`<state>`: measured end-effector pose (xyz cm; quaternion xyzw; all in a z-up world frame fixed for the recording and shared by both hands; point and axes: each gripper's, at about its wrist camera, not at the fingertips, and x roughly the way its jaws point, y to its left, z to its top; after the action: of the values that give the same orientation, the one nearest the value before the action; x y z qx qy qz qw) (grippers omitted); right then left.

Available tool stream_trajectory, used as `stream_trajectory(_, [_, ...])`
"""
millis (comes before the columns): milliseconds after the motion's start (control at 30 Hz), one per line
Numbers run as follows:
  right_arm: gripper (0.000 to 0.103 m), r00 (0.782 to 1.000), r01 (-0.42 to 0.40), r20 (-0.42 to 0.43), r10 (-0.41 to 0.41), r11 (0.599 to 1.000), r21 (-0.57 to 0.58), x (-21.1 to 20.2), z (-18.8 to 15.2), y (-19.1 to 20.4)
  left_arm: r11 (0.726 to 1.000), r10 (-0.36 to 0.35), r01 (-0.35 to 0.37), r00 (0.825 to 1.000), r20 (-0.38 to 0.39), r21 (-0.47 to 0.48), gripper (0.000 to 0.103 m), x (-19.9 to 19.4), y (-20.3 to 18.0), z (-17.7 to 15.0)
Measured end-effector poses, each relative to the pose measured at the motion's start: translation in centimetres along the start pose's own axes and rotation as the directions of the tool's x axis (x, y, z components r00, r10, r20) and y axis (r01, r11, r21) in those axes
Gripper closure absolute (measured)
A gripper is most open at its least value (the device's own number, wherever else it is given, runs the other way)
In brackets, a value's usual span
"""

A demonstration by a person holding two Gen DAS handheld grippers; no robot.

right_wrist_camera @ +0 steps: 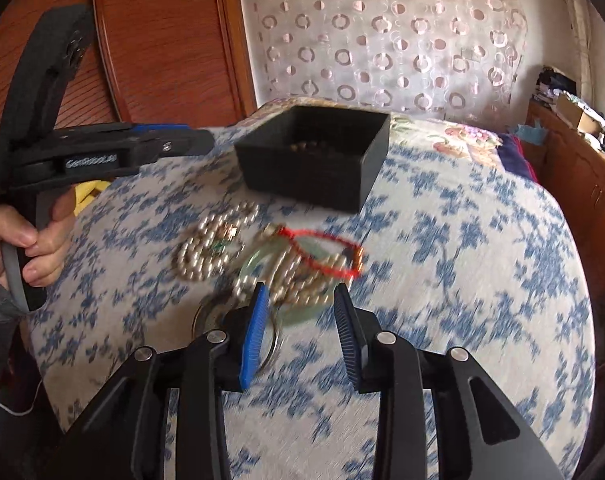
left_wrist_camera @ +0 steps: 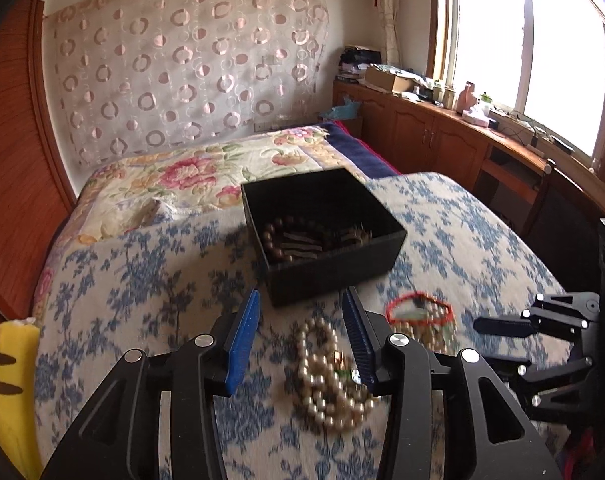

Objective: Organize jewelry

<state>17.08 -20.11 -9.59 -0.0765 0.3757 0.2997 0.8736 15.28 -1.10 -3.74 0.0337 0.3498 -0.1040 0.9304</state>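
A black open box (left_wrist_camera: 330,264) stands on the blue-flowered cloth and holds a brown bead bracelet (left_wrist_camera: 280,240). It also shows in the right wrist view (right_wrist_camera: 314,164). My left gripper (left_wrist_camera: 302,320) is open and empty just above a coiled pearl necklace (left_wrist_camera: 326,384), in front of the box. A red cord bracelet (left_wrist_camera: 418,312) lies on a heap of pearls and a green bangle to the right. My right gripper (right_wrist_camera: 300,304) is open and empty over that heap (right_wrist_camera: 302,276). The pearl necklace (right_wrist_camera: 210,248) lies left of it. A metal ring (right_wrist_camera: 272,344) sits under the right gripper's left finger.
A floral quilt (left_wrist_camera: 206,172) covers the bed behind the box. A wooden cabinet (left_wrist_camera: 442,136) with clutter runs under the window at right. A yellow foam piece (left_wrist_camera: 10,364) lies at the bed's left edge. A wooden headboard (right_wrist_camera: 158,40) stands at left.
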Motion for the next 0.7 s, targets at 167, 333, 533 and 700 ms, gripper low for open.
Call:
stream_trajectory(167, [0.071,0.999,-0.022,-0.035,0.022,1.000,0.002,0.1,-1.3,0.7,1.000,-0.006,0.006,0.999,-0.035,-0.006,0.062,-0.4,0.3,-2.6])
stream_trajectory(333, [0.079,0.997,-0.026,-0.066,0.026,1.000,0.004,0.7,-1.7,1.1,0.999,-0.012,0.009,0.997,-0.070,-0.036,0.062,-0.3,0.9,-4.6])
stream_trajectory(533, [0.089,0.996,-0.023,-0.089,0.023,1.000,-0.006,1.2,-1.7,1.5,0.999,-0.019,0.015,0.996,-0.082,-0.051,0.062,-0.3,1.0,-5.6])
stream_trajectory(700, [0.096,0.996,-0.029,-0.088,0.028,0.999,-0.015,0.3,-2.0,1.6,0.998,-0.029,0.024,0.996,-0.083,-0.060,0.062,-0.3,0.8,-5.7])
